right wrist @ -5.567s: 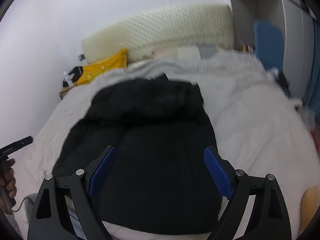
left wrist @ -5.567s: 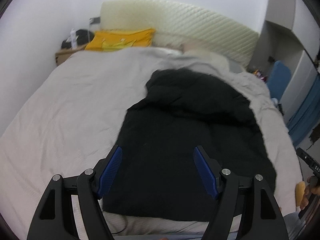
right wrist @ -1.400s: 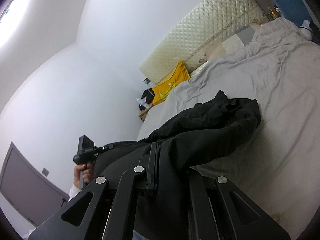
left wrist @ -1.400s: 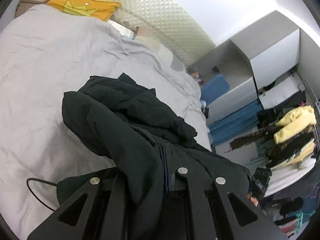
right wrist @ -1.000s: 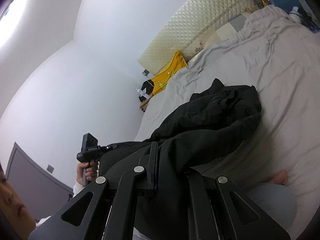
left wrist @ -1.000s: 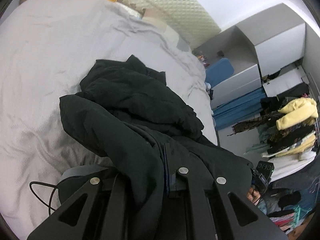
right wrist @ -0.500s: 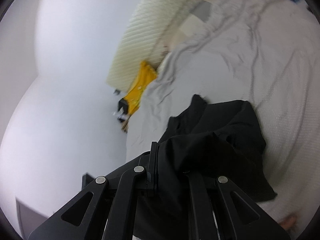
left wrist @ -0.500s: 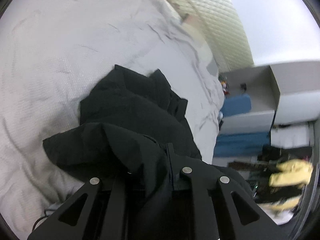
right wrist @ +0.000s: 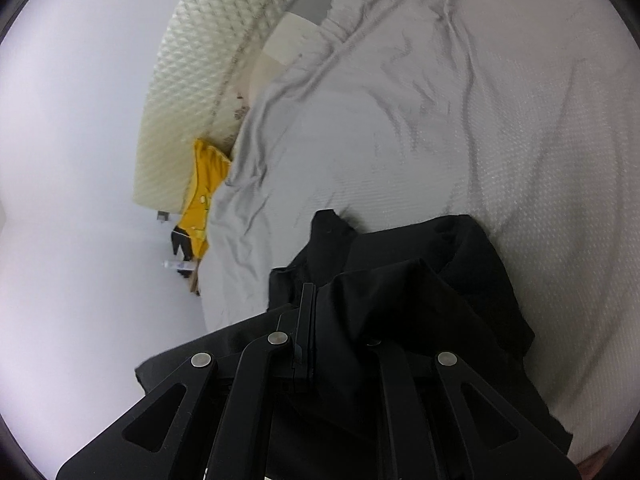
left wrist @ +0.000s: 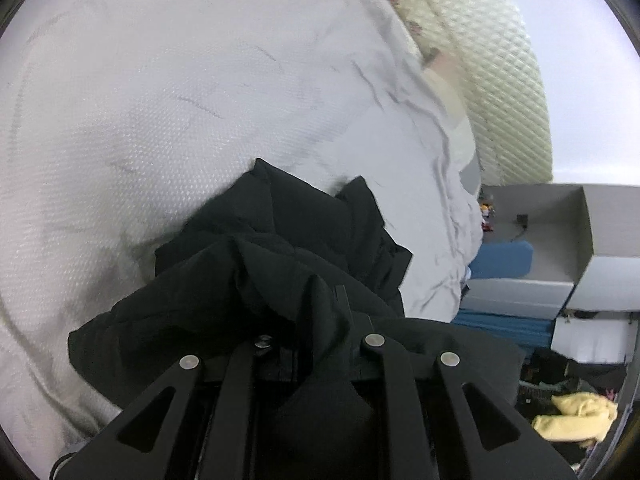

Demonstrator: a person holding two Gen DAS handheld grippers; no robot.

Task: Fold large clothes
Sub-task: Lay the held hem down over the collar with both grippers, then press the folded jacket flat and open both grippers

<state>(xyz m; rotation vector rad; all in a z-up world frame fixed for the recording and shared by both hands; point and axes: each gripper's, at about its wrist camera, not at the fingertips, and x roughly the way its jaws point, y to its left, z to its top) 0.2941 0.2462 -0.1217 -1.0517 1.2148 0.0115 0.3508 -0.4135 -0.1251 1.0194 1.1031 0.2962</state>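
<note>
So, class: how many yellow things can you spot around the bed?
2. A yellow cushion lies at the head of the bed by the quilted headboard; a pale yellow garment sits beside the bed. Others may be hidden.

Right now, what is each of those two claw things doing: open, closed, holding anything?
Left gripper: fingers closed on the black garment.
Right gripper: fingers closed on the same black garment.

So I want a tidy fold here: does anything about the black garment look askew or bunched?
Yes. The black jacket is rumpled over the left gripper and the right gripper, heaped on the bed cover, not flat.
</note>
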